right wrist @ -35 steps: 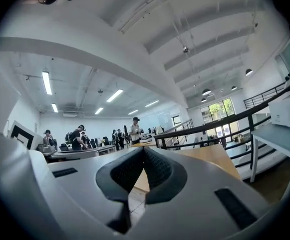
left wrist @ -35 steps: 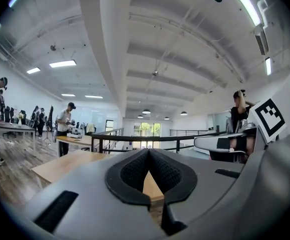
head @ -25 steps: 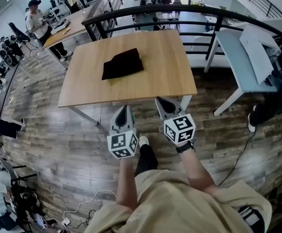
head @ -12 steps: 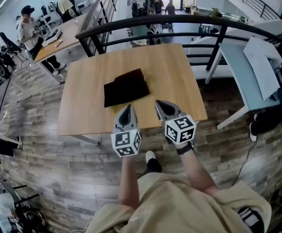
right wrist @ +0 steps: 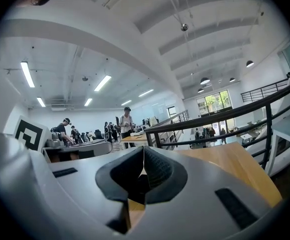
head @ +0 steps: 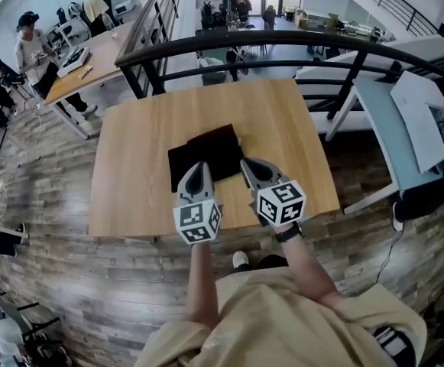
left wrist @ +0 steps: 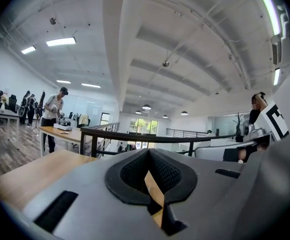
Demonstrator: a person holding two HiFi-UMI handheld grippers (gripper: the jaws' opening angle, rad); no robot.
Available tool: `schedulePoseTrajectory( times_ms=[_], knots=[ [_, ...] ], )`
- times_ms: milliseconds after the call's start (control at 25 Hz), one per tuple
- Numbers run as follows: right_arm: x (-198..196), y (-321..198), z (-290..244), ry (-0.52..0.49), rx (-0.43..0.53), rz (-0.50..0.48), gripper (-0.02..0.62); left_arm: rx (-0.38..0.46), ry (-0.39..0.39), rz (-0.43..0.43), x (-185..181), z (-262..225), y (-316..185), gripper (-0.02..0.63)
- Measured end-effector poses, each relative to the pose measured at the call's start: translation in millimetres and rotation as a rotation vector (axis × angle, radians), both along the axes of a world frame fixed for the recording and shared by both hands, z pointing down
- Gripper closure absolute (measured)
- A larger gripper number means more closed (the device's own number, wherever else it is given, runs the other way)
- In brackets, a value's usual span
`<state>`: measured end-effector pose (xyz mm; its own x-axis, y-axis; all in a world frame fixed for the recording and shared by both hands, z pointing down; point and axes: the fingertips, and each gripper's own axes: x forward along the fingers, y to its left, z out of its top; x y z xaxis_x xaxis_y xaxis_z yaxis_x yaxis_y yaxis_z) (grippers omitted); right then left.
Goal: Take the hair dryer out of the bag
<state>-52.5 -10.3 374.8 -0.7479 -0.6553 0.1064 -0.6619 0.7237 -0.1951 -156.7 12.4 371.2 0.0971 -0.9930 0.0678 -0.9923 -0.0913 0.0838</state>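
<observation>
Now both tongs sit over the light wooden rectangular table (head: 130, 174). A second ago they hung above the grey-brown plank floor (head: 53, 205), short of the table's near edge. Half a second ago their tips had just reached that edge.

Left gripper (head: 197, 166): grey shell, marker cube at the rear. In the head view its tip overlaps the near edge of the flat black fabric bag (head: 206, 150). Whether it touches the cloth cannot be told. In the left gripper view, the left gripper (left wrist: 148, 154) has its dark pads pressed together at the tip, with nothing between them. Only bare table wood shows through the gap below.

Right gripper (head: 246, 162): tip just beside the bag's near right corner, apart from the left one. In the right gripper view, the right gripper (right wrist: 143, 156) has its pads meeting along a thin seam, also empty. Both pairs were pressed together in the earlier frames too.

The black fabric bag lies flat near the table's middle, slightly skewed, closed as far as can be seen. It looks the same as before, only closer to the tongs. The hair dryer shows in no view.

Beyond the table's far edge runs a curved black metal railing (head: 244, 40). A person in a cap (head: 29, 48) stands by a desk at upper left, as earlier.
</observation>
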Motion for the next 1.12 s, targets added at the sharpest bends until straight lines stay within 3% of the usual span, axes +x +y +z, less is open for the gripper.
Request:
schedulePoseTrajectory(
  times_ms=[360, 440, 640, 920, 1120],
  knots=[
    [-18, -38, 21, 0.019, -0.032, -0.003, 0.581, -0.063, 0.010, 0.012, -14, 29, -38, 0.594],
    [-19, -54, 33, 0.020, -0.043, 0.000, 0.581, -0.096, -0.023, 0.028, -13, 44, -51, 0.594],
    [-22, -103, 55, 0.019, -0.080, -0.002, 0.581, -0.206, -0.192, 0.027, -24, 84, -98, 0.594],
    [-21, -170, 93, 0.027, -0.166, 0.002, 0.581, -0.370, -0.279, 0.070, -35, 139, -161, 0.590],
    [-25, -211, 121, 0.037, -0.212, -0.001, 0.581, -0.493, -0.339, 0.143, -38, 192, -194, 0.553]
  ],
)
